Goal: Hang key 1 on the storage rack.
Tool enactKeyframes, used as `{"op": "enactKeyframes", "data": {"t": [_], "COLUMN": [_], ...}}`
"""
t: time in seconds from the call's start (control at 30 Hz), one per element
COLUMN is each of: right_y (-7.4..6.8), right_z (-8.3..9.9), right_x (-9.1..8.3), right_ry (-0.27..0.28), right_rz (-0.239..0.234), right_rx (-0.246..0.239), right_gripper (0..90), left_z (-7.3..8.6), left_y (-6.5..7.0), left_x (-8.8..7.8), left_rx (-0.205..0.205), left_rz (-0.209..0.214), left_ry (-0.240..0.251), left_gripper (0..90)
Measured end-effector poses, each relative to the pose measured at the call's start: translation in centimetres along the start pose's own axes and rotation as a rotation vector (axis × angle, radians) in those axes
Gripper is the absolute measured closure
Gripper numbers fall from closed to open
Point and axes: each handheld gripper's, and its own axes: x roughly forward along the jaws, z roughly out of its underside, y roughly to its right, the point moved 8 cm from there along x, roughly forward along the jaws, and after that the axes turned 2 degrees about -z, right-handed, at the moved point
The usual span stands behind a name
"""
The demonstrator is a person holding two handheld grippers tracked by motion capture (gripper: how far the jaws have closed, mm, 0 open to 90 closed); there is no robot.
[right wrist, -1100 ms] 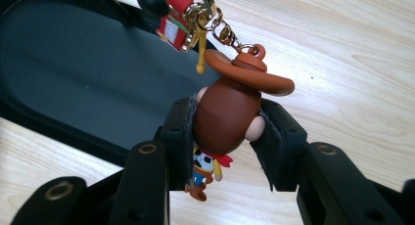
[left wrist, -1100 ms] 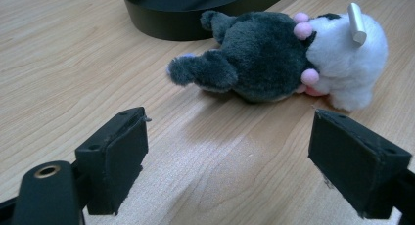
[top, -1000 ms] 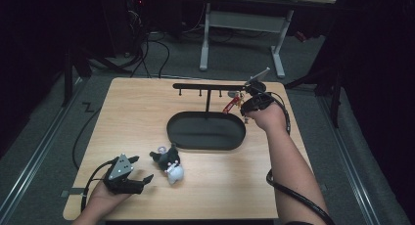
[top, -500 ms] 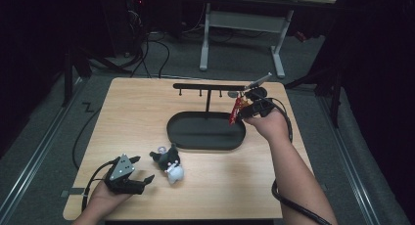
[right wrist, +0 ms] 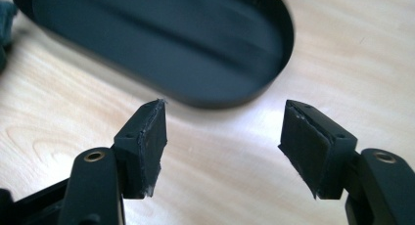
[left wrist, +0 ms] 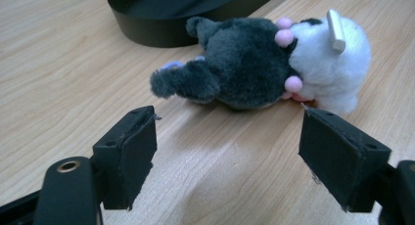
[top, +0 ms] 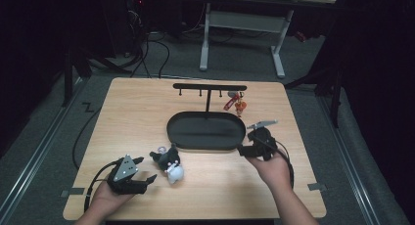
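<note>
Now hung on rack (top: pixel 209 86), probably: red keychain (top: pixel 235 103). Left: plush keychain (top: pixel 169 165) near worktop (top: pixel 147 112) front edge. Left gripper (left wrist: pixel 227 154) apart, just short of plush. Right gripper (right wrist: pixel 222 146) apart, empty.

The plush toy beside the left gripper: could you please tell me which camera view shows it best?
The left gripper view: the plush toy lies close ahead of the open jaws, its dark and white fur and pink beads clear. The high view shows it small, between the left gripper and the tray. The right gripper view catches perhaps a dark sliver at the left edge.
</note>
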Motion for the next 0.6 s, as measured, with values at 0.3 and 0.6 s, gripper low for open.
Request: {"op": "enactKeyframes", "data": {"t": [0.3, 0.6], "right_y": [-1.4, -2.9], "right_z": [6.4, 8.8], "right_x": [1.9, 0.3], "right_ry": [0.073, 0.211], "right_rz": [-0.012, -0.052], "right_rx": [0.028, 0.057], "right_gripper": [34.4, 35.2], "left_z": [0.0, 0.1], "left_y": [0.0, -0.4], "left_x": [0.0, 0.0], "left_rx": [-0.042, -0.101], "left_rz": [-0.004, -0.013], "left_ry": [0.004, 0.006], "left_gripper": [29.6, 33.4]}}
